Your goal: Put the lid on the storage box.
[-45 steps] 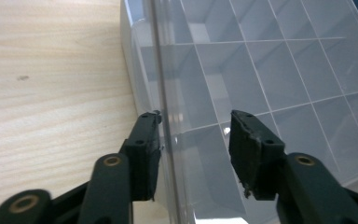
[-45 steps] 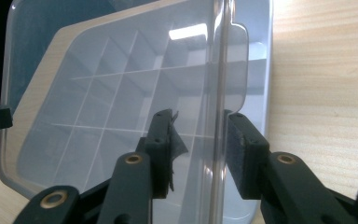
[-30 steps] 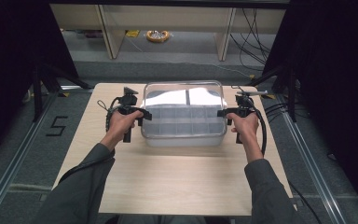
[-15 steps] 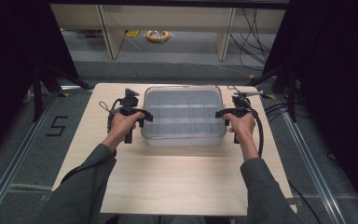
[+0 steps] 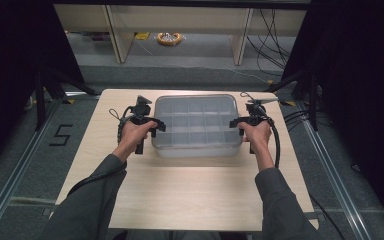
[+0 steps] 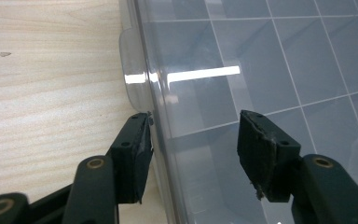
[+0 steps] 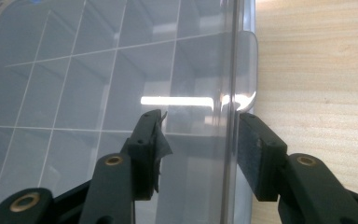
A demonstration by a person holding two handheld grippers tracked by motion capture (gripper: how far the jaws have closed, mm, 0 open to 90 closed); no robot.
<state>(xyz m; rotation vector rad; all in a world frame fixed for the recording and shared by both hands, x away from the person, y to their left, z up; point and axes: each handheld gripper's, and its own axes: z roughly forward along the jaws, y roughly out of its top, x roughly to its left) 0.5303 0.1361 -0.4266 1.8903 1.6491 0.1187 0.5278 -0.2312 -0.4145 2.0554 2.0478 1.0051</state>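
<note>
While the clear box lies flat on the worktop, it sits between the two grippers, its gridded lid shut. At one end the left gripper straddles the box's edge, jaws wide, one jaw outside against the rim just below a side tab, the other over the lid. At the opposite end the right gripper does likewise, wide apart, outer jaw just under the tab. Bare worktop lies beyond each outer jaw.
</note>
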